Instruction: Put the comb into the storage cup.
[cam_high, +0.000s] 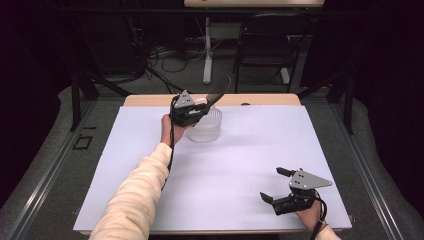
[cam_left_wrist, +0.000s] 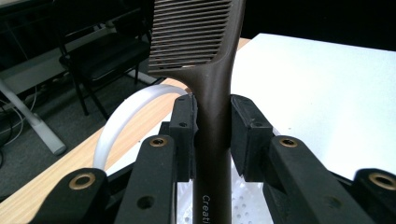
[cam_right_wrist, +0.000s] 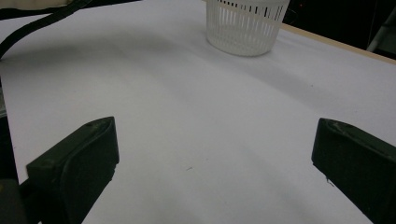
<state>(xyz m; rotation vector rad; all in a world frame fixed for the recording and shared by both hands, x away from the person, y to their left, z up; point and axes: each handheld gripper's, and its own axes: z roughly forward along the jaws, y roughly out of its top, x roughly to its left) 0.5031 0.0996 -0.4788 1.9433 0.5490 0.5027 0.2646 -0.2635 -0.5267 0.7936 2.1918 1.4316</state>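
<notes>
Where left gripper (cam_left_wrist: 212, 126) clamps comb (cam_left_wrist: 212, 79), handle reads "Creati", rest hidden.

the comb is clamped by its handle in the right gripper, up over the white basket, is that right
Not quite: the left gripper clamps the comb by its handle, as the left gripper view shows. The right gripper sits open near the table's front edge. The comb is indeed over the white basket.

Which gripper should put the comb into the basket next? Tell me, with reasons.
Left. The left gripper already clamps the comb by its handle, right above the white basket. The right gripper sits open and empty near the table's front edge, far from the basket.
</notes>
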